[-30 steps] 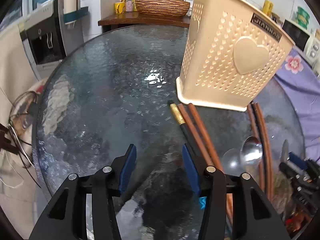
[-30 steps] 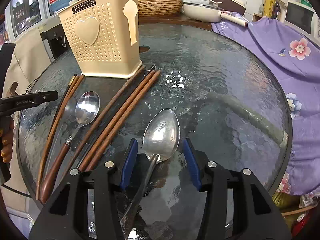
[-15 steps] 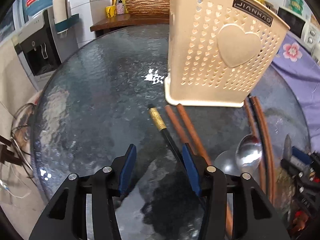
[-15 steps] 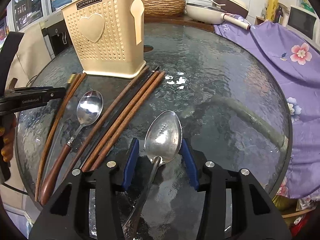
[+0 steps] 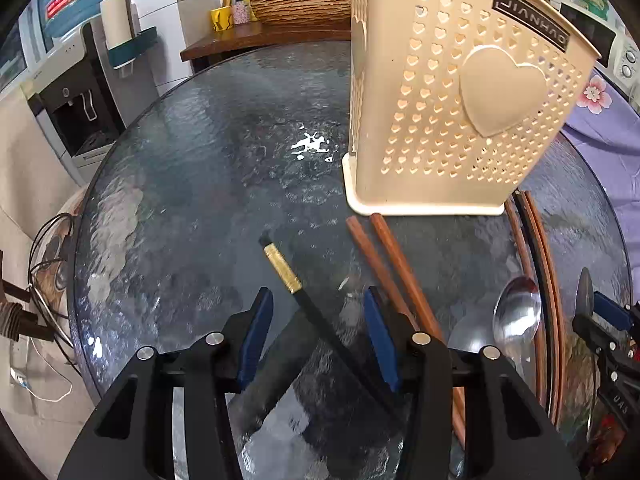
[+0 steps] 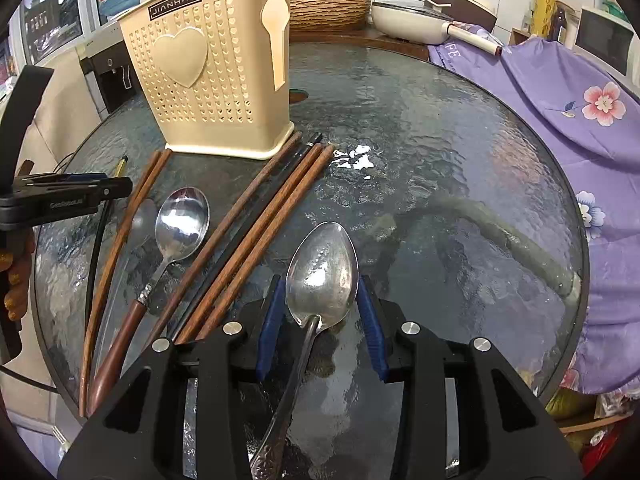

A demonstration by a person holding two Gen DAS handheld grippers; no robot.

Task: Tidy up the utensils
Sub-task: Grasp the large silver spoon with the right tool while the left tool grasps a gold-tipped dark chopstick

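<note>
Utensils are all flat on the round textured glass table (image 6: pixel 440 128), beside the cream perforated plastic holder (image 6: pixel 208 92), none inside yet. Left gripper (image 5: pixel 318 308) is spread wide around the black chopstick with a gold band (image 5: pixel 296 284); right gripper (image 6: pixel 322 300) is wide around the big steel spoon (image 6: pixel 322 272). Looks like pre-grasp: next is probably closing on each, then lifting into the holder.
</note>
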